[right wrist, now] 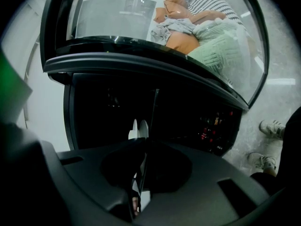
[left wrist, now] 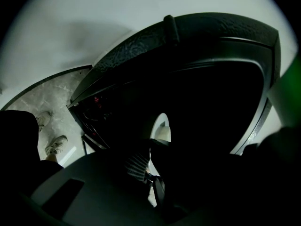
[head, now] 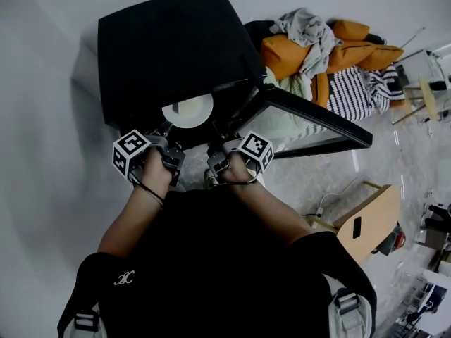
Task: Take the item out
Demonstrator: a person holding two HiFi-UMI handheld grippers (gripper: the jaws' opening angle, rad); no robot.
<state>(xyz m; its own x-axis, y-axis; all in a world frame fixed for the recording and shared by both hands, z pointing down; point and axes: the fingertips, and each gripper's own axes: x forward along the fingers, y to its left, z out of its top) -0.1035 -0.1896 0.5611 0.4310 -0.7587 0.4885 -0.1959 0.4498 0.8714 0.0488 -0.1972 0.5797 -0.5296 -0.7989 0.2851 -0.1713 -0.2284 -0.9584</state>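
A black oven (head: pixel 169 48) stands with its glass door (head: pixel 317 118) swung out to the right. In its dark opening sits a white plate (head: pixel 189 111). My left gripper (head: pixel 169 131) is at the plate's left rim and my right gripper (head: pixel 215 138) at its right rim. In the left gripper view the jaws (left wrist: pixel 151 173) are shut with the plate's white edge (left wrist: pixel 162 126) running between them. Edge-on in the right gripper view, the plate (right wrist: pixel 138 128) passes between that gripper's closed jaws (right wrist: pixel 139 173).
A heap of orange, striped and green clothes (head: pixel 331 55) lies behind the door. A wooden box (head: pixel 366 220) stands on the marble floor at the right. The person's shoes (right wrist: pixel 270 128) are by the oven's base. A white wall runs along the left.
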